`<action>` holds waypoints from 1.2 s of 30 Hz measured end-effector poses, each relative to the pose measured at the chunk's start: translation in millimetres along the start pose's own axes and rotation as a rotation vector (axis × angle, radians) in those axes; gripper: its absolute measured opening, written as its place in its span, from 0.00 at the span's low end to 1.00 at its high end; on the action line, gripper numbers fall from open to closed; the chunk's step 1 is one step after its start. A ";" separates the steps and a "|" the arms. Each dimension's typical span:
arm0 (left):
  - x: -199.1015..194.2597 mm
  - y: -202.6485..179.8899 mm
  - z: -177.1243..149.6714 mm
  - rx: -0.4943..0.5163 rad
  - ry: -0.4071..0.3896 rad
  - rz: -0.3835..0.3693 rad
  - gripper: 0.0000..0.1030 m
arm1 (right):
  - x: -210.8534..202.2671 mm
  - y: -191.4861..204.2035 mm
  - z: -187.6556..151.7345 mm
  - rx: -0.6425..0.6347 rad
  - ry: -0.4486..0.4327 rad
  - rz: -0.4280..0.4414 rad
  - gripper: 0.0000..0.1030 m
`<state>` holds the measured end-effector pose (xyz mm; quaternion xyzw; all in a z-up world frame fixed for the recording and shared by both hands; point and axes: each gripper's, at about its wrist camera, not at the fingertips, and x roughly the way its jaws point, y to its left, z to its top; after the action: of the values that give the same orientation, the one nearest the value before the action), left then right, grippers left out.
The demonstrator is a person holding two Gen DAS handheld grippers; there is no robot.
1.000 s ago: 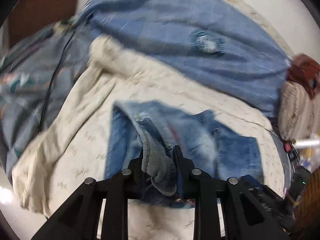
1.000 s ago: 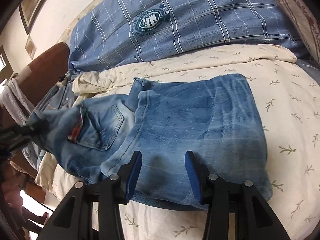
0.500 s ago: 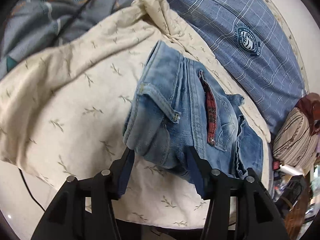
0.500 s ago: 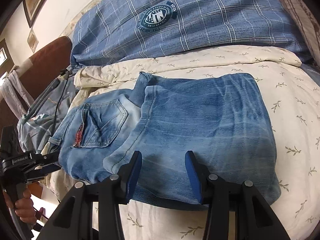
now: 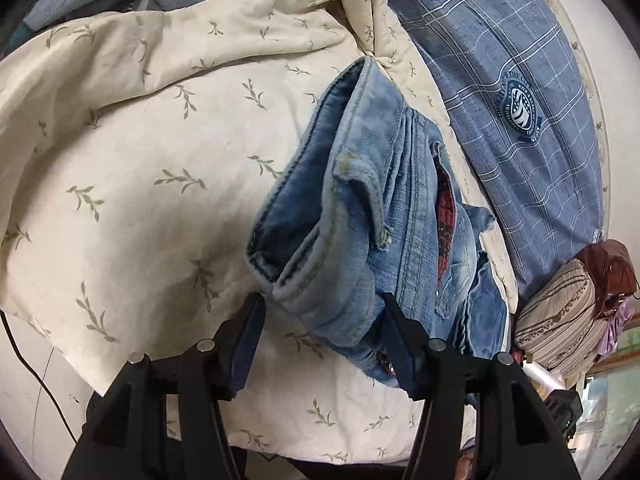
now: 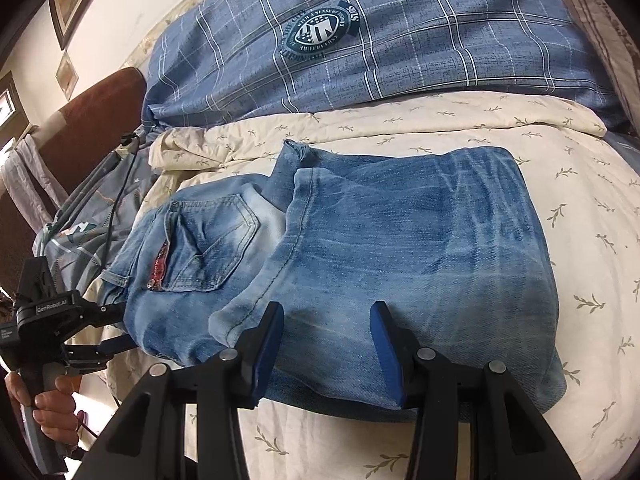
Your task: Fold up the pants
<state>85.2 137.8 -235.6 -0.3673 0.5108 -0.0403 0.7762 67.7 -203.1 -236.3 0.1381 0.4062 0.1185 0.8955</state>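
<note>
Jeans [image 5: 360, 240] are lying folded on the cream leaf-print quilt [image 5: 140, 160] in the left wrist view, their waistband end sitting between the 2 spread fingers of the left gripper [image 5: 320, 320], whose jaws have just been opening and are pressing nothing. Across in the right wrist view, the right gripper [image 6: 328, 344] is hovering with its jaws parted above the jeans' [image 6: 400, 248] near edge, gripping nothing, while a hand [image 6: 44, 400] at far left is holding the left gripper [image 6: 114, 330] at the waistband end.

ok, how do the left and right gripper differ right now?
Left gripper sits at the waistband end of the jeans; its jaws have just been opening, with bunched fabric loose between them. Right gripper hovers over the flat folded leg, nothing pinched. Both are open.
</note>
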 end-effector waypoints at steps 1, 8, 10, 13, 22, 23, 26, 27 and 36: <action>1.4 -1.1 1.5 0.001 -0.009 -0.002 0.58 | -0.2 0.6 -0.1 -0.003 -0.001 0.000 0.47; 1.2 -2.5 4.7 -0.030 -0.051 -0.047 0.60 | 0.0 0.3 -1.5 -0.004 -0.003 -0.003 0.47; -1.1 -8.1 4.2 0.005 -0.072 -0.047 0.57 | 0.6 1.8 -1.7 -0.008 -0.003 -0.007 0.47; -3.5 -12.6 5.2 0.052 -0.100 -0.039 0.45 | 2.0 4.1 -1.7 -0.014 -0.002 -0.010 0.47; 4.2 2.0 5.1 0.024 -0.110 -0.054 0.57 | 3.4 4.4 -1.8 -0.020 0.001 -0.012 0.47; 4.2 1.1 5.4 0.024 -0.111 -0.054 0.59 | 3.6 4.1 -1.5 -0.021 0.002 -0.012 0.47; 5.5 -3.9 5.9 0.043 -0.123 -0.034 0.58 | 3.7 4.3 -1.6 -0.020 0.002 -0.012 0.47; 5.6 -6.6 5.9 0.059 -0.130 -0.024 0.58 | 3.9 4.3 -1.6 -0.020 0.002 -0.013 0.47; -15.9 -42.4 8.3 0.244 -0.214 -0.012 0.27 | 0.0 1.0 -1.7 -0.012 -0.025 -0.031 0.47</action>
<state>97.7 118.3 -195.8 -0.2755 0.4145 -0.0674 0.8647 66.3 -201.9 -237.0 0.1280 0.3963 0.1053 0.9030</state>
